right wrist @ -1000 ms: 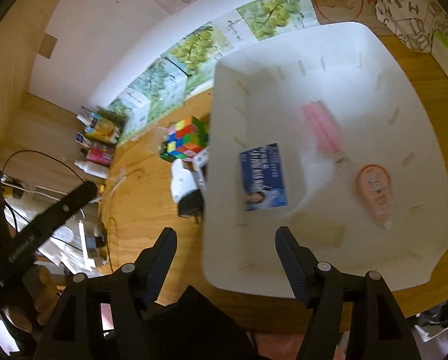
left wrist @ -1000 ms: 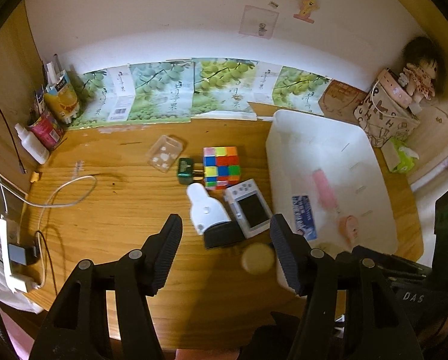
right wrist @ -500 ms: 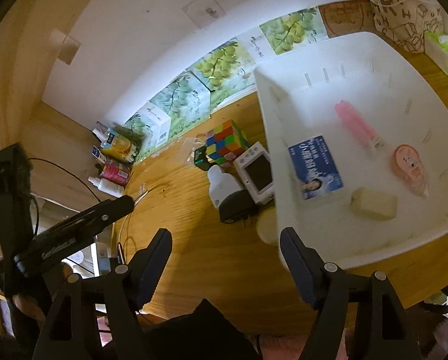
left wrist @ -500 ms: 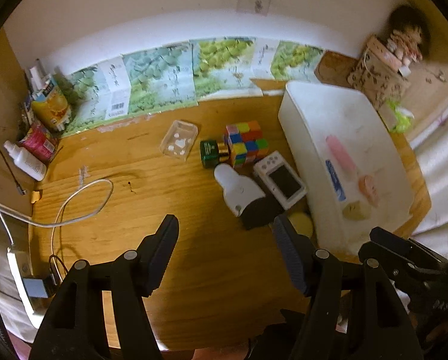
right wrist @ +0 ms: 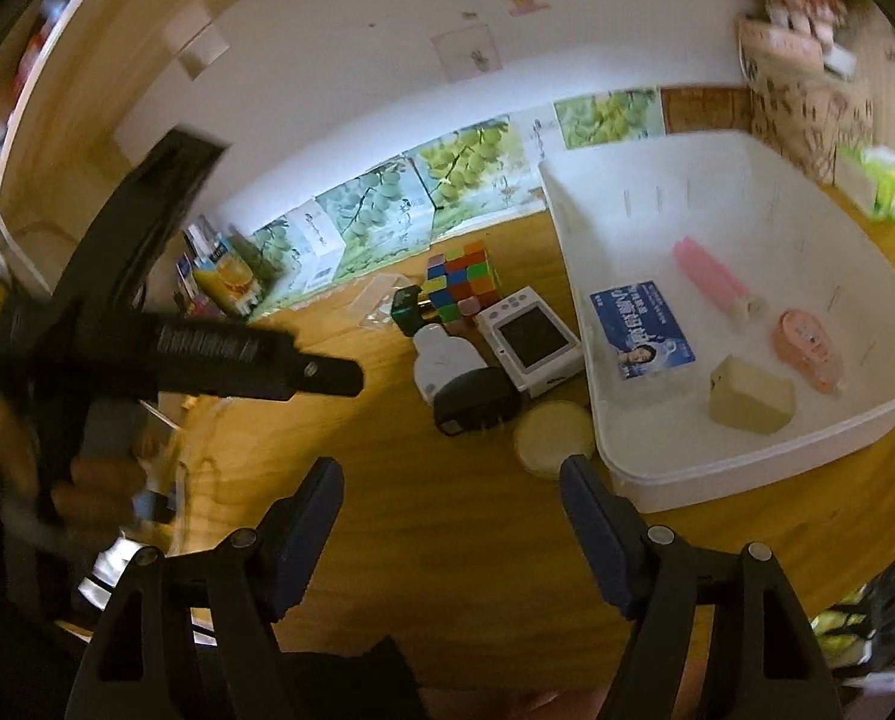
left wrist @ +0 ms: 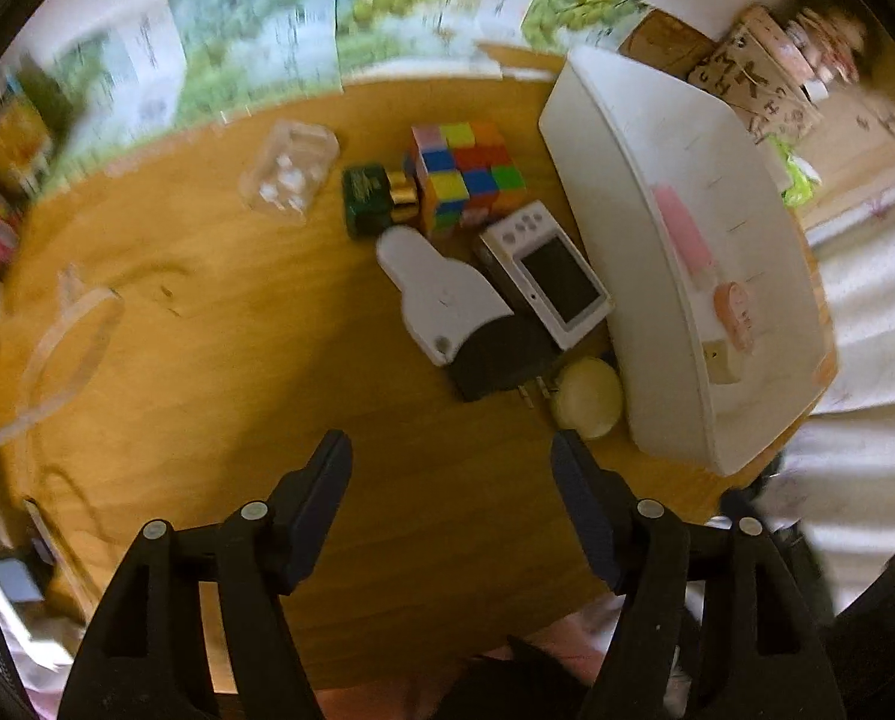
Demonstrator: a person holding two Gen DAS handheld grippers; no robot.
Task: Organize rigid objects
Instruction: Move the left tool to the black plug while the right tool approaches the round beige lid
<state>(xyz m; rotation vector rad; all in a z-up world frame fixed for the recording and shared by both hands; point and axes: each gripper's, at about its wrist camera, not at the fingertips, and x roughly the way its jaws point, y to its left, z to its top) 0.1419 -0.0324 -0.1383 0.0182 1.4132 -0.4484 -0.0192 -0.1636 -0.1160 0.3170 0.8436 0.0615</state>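
The left gripper (left wrist: 450, 450) hangs over bare desk (left wrist: 207, 312), its jaws opening with nothing between them. Ahead of its right jaw lie a round puck (left wrist: 588, 397), a black plug (left wrist: 495, 354) and a white device (left wrist: 546, 279); the cube (left wrist: 465, 177) sits beyond. The right gripper (right wrist: 452, 477) is spread and empty, the puck just before its right jaw, the bin (right wrist: 675, 474) further right.

Black gripper frames (left wrist: 450, 468), dark-blue pads (right wrist: 306, 513), silver screws.
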